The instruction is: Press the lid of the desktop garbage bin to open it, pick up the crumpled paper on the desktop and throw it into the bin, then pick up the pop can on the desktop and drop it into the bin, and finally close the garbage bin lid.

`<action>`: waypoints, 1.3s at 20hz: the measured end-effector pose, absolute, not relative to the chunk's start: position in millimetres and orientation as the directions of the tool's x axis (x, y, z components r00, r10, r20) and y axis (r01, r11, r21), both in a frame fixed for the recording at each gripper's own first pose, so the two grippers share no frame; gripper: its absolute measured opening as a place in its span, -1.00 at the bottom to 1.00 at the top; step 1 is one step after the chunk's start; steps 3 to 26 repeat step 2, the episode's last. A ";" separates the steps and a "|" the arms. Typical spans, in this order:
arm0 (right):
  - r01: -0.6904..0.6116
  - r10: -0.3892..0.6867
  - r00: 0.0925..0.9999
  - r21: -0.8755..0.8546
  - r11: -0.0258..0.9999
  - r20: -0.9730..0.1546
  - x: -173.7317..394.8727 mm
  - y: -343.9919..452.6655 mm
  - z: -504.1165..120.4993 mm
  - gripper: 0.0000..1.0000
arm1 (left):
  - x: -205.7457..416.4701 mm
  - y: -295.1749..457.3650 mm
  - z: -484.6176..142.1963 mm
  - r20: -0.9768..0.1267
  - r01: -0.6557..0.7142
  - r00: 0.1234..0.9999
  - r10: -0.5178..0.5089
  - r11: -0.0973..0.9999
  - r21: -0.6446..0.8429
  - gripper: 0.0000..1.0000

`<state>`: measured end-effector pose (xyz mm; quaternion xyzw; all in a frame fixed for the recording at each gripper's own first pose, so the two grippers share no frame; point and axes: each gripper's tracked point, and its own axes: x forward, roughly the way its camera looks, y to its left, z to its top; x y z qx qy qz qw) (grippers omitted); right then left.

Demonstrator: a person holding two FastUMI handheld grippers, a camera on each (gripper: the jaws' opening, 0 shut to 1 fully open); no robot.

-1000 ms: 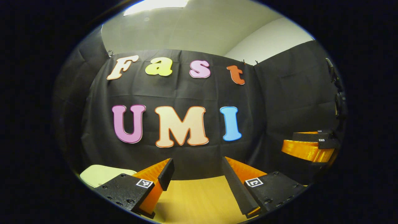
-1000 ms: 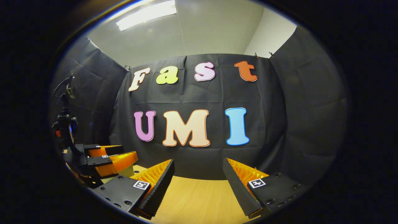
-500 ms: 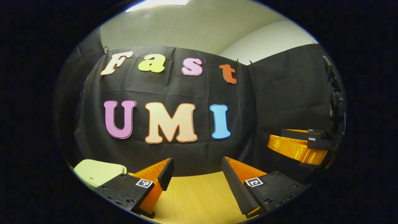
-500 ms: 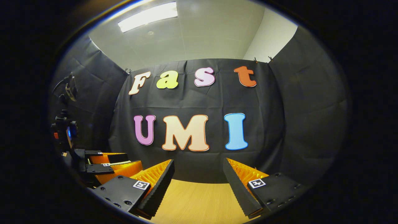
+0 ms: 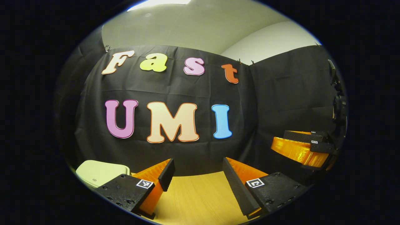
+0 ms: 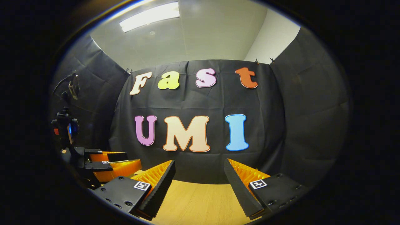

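Left gripper view, bottom of frame: the left gripper (image 5: 197, 170) has its jaws spread wide with nothing between them, over bare wooden desktop (image 5: 200, 200). Just beyond its left finger, at lower left of the frame, sits the pale green bin lid (image 5: 97, 172), lying flat and apparently closed. The right gripper (image 5: 301, 150) appears farther off at the right edge.

Right gripper view, bottom of frame: the right gripper (image 6: 199, 170) is likewise wide open and empty.

Judgement: the lid lies left of the left gripper's jaws and close by, so the left hand is the nearer for the opening press. Lid not yet pressed
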<state>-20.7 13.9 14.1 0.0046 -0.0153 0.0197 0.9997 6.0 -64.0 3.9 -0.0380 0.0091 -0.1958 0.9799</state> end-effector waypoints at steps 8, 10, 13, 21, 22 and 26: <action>-0.040 0.039 0.999 0.012 0.999 0.033 -21.3 15.7 15.0 0.97 | 4.2 -63.5 2.5 -0.010 0.386 0.922 -0.388 0.919 -0.072 0.84; -0.040 0.039 0.999 0.012 0.999 0.033 -21.3 15.7 15.0 0.97 | 4.2 -63.5 2.5 -0.010 0.386 0.922 -0.388 0.919 -0.072 0.84; -0.040 0.039 0.999 0.012 0.999 0.033 -21.3 15.7 15.0 0.97 | 4.2 -63.5 2.5 -0.010 0.386 0.922 -0.388 0.919 -0.072 0.84; -0.040 0.039 0.999 0.012 0.999 0.033 -21.3 15.7 15.0 0.97 | 4.2 -63.5 2.5 -0.010 0.386 0.922 -0.388 0.919 -0.072 0.84; -0.040 0.039 0.999 0.012 0.999 0.033 -21.3 15.7 15.0 0.97 | 4.2 -63.5 2.5 -0.010 0.386 0.922 -0.388 0.919 -0.072 0.84; -0.040 0.039 0.999 0.012 0.999 0.033 -21.3 15.7 15.0 0.97 | 4.2 -63.5 2.5 -0.010 0.386 0.922 -0.388 0.919 -0.072 0.84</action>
